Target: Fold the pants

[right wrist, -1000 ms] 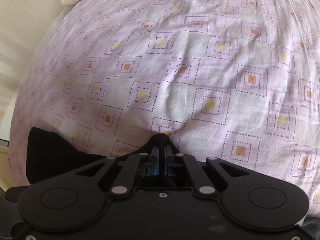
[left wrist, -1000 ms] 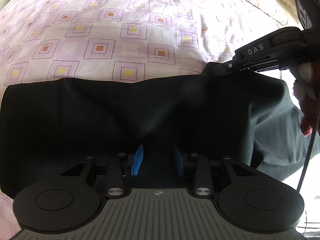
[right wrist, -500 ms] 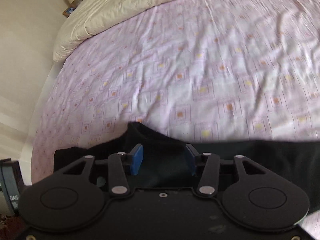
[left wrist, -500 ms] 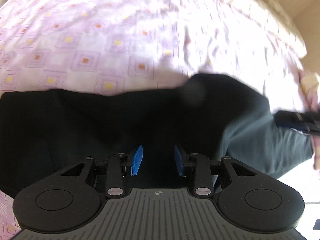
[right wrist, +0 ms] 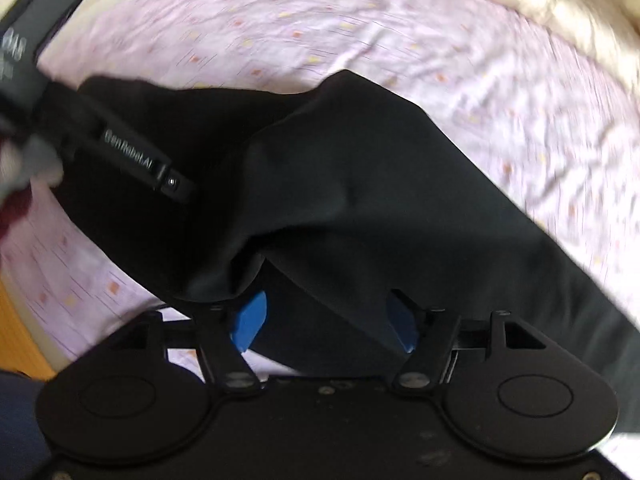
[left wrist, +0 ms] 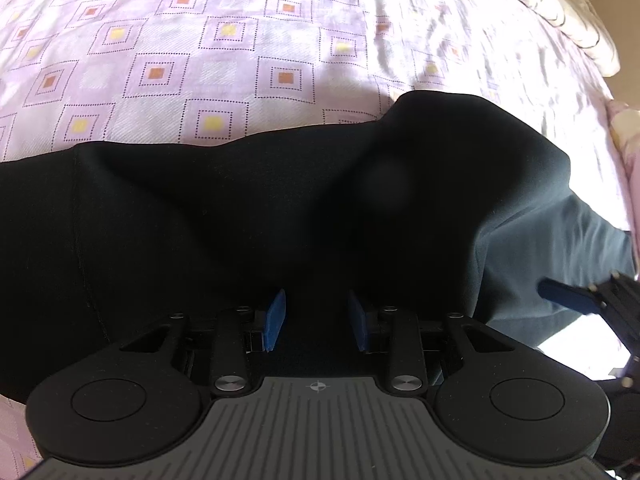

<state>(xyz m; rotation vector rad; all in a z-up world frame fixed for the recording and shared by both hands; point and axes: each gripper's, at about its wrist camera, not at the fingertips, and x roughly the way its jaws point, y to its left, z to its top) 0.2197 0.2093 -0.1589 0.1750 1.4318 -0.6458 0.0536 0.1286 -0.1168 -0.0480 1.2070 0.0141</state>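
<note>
Both grippers now stand open over the pants, so a fold looks just laid and a new grasp comes next.

Left wrist view: your left gripper (left wrist: 316,318) is spread and empty as a second ago, pads over the black pants (left wrist: 240,216) lying across the bed (left wrist: 200,52). Right wrist view: your right gripper (right wrist: 324,320), pressed together a second ago, is now spread wide, with a raised fold of cloth between its pads, not pinched.
</note>
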